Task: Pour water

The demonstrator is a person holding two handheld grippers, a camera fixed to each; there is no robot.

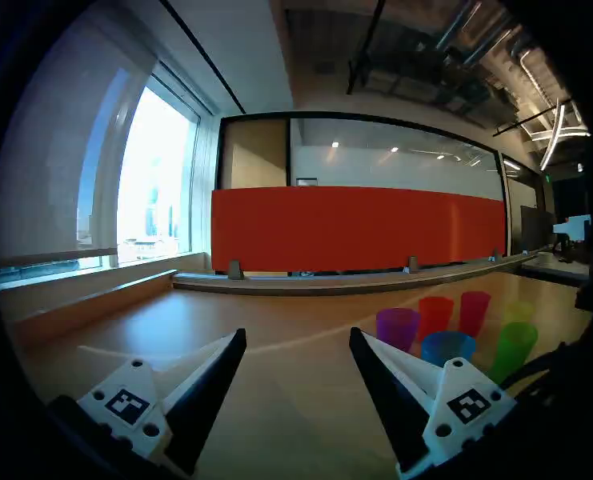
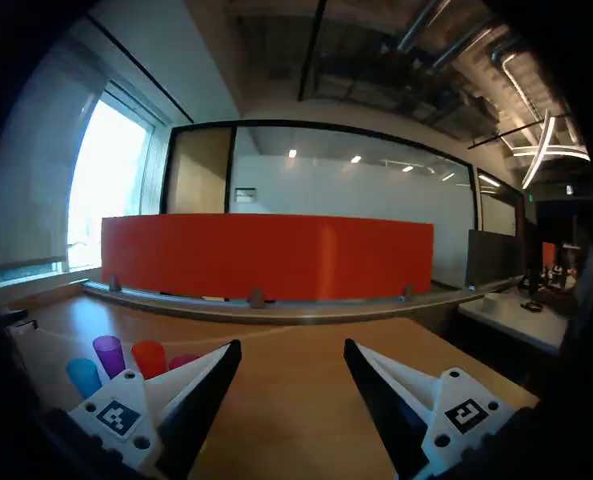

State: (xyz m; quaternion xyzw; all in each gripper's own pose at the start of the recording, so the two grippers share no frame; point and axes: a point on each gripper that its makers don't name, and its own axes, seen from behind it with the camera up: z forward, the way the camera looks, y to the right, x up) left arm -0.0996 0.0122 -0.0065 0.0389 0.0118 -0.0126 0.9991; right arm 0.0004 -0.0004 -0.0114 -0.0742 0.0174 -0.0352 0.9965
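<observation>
**Cups (image 1: 446, 346) grouped on the table (image 1: 216, 312), both grippers open**

The left gripper (image 1: 297, 331) has its fingers spread wide, with bare wood between them and both tips clear of everything. The right gripper (image 2: 291, 343) is spread just as wide over the table and grips nothing. Each finger carries a black-and-white square marker (image 1: 128, 406), a coded pattern rather than lettering.

In the left gripper view, six cups stand close together beyond the right finger, between it and the table's far edge. The blue cup is nearest, its base hidden by that finger. The green cup (image 1: 514, 346) is beside it. Behind these stand the purple cup (image 1: 396, 326), red cup (image 1: 434, 314), pink cup (image 1: 474, 310) and yellow cup (image 1: 518, 312).

The right gripper view takes in four cups, off to the left of its left finger. They are the blue cup (image 2: 82, 376), purple cup (image 2: 109, 354) and red cup (image 2: 149, 357), then the pink cup (image 2: 182, 361), which is half covered by the finger.

An orange screen (image 1: 360, 228) runs along the table's far edge. A bright window (image 1: 156, 192) lies beyond the table's left edge. On the wall behind the screen hangs a small plaque (image 2: 245, 194), too small to read. The right gripper view also shows a white desk (image 2: 520, 320) past the table's right edge.
</observation>
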